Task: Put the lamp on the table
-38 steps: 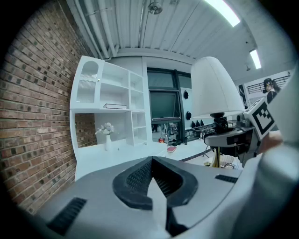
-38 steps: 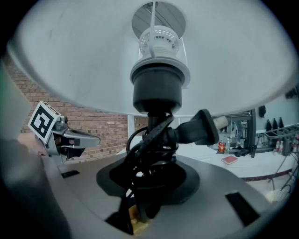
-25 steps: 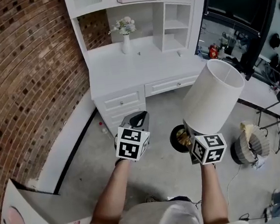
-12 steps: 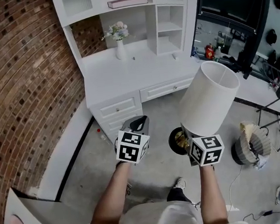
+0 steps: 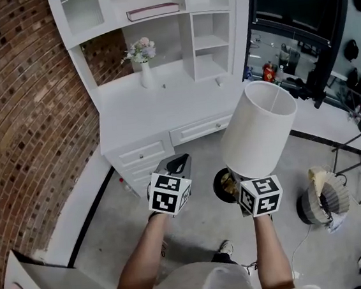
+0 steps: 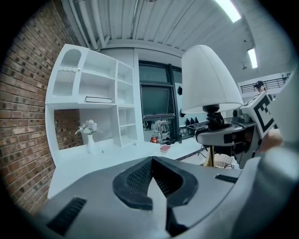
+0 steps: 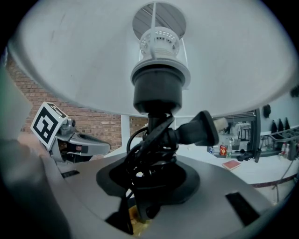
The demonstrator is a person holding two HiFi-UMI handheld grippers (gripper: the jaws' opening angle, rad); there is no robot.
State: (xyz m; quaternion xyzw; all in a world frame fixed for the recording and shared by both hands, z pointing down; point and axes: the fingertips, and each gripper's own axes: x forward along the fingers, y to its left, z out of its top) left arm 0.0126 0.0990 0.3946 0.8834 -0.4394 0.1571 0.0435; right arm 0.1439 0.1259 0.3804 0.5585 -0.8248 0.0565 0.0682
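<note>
The lamp (image 5: pixel 256 129) has a white drum shade and a dark round base (image 5: pixel 221 186). It hangs tilted over the floor in front of the white desk (image 5: pixel 164 107). My right gripper (image 5: pixel 240 191) is shut on the lamp stem (image 7: pixel 152 123), just under the socket, where the black cord and plug (image 7: pixel 198 131) are bundled. My left gripper (image 5: pixel 176 167) is shut and holds nothing; it floats to the left of the lamp. In the left gripper view its jaws (image 6: pixel 152 179) meet in a seam, and the shade (image 6: pixel 208 79) shows at the right.
On the desk stand a white vase of flowers (image 5: pixel 141 61) and a hutch with a book (image 5: pixel 152 11) on its shelf. A brick wall (image 5: pixel 24 125) runs along the left. A pleated shade-like object (image 5: pixel 324 196) lies on the floor at right, below a dark screen (image 5: pixel 293 0).
The desk has slid left and nearer in the head view as the person steps toward it. Both grippers keep their places and the right one holds the lamp throughout.
</note>
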